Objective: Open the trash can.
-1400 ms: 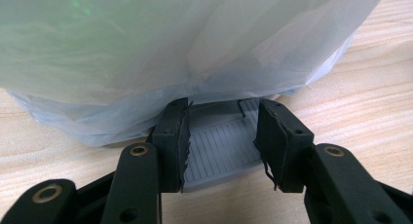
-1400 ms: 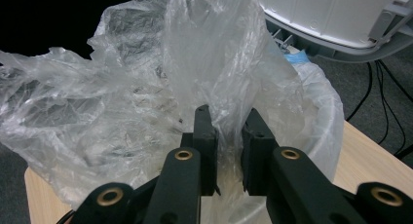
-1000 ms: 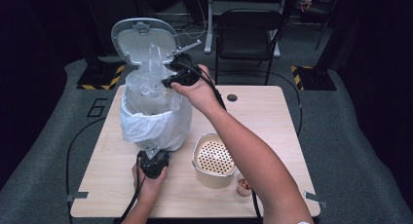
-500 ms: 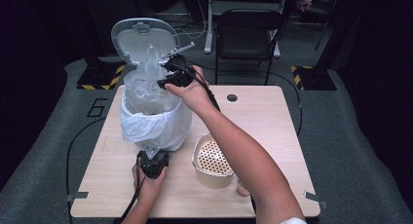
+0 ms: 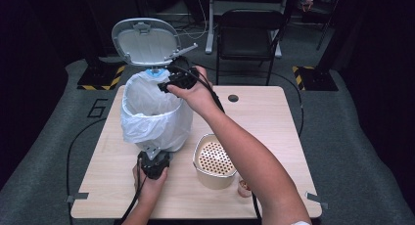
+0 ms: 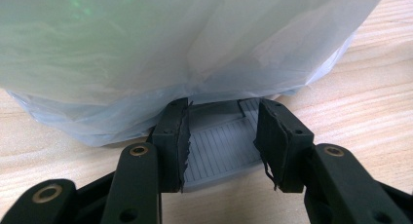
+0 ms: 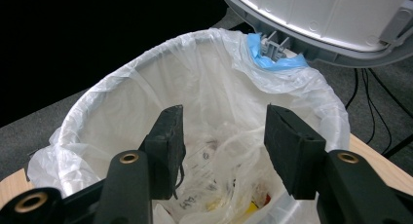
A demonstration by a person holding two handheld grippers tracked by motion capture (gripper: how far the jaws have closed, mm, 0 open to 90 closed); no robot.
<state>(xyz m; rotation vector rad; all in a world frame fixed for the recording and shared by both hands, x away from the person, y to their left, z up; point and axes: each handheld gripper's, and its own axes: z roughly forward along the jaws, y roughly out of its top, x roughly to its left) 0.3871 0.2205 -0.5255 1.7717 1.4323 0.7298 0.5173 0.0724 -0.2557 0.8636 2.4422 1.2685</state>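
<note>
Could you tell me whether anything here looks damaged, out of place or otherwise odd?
Yes, slightly. The left gripper has frayed, torn pads, ragged along the edges where they press the bin's grey pedal. A strip of blue tape patches the bin liner near the lid hinge. Nothing looks spilled.

You can read one sign clearly: a large pale "6" painted on the grey floor [image 5: 73,137] to the left of the table [image 5: 274,137] in the high view, at [image 5: 98,108]. In the right gripper view, a crumpled clear wrapper [image 7: 204,177] lying inside the bin liner [image 7: 122,121] carries dark printed lettering, but it is too creased and small for you to make out any word. Nothing else carries legible text.
</note>
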